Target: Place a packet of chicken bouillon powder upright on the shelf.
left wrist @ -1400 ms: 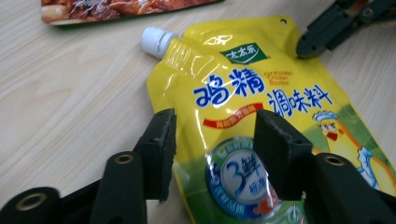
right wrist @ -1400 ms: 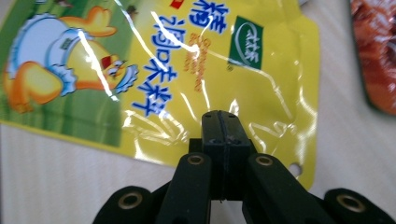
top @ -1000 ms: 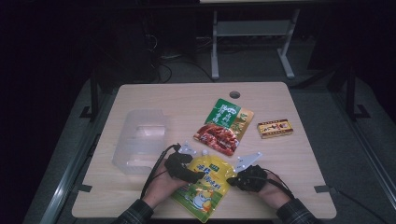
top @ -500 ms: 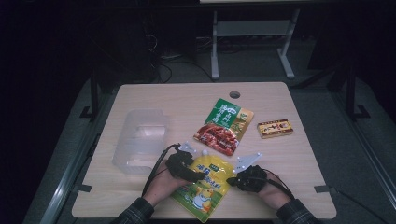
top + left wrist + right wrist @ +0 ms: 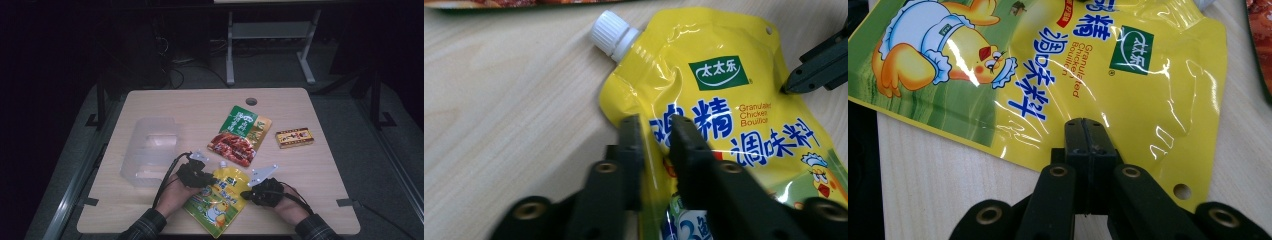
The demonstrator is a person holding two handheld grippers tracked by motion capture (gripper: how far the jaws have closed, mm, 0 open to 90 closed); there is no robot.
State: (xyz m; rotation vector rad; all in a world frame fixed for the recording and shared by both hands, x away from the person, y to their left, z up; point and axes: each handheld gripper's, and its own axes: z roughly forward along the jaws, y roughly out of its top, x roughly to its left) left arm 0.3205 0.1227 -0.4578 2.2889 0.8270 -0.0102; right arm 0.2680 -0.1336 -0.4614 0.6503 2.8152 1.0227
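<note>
Near the table's [image 5: 165,105] 6 o'clock edge, a yellow chicken bouillon pouch [image 5: 220,199] is clamped at its 9 o'clock edge by the left gripper [image 5: 655,131], whose jaws have just been closing, and at 3 o'clock by the right gripper [image 5: 1083,131], pressed together on it.

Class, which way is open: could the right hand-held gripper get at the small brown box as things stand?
Probably not yet: the right hand-held gripper is shut on the yellow pouch's edge. Once it lets go, bare table lies between it and the small brown box.
</note>
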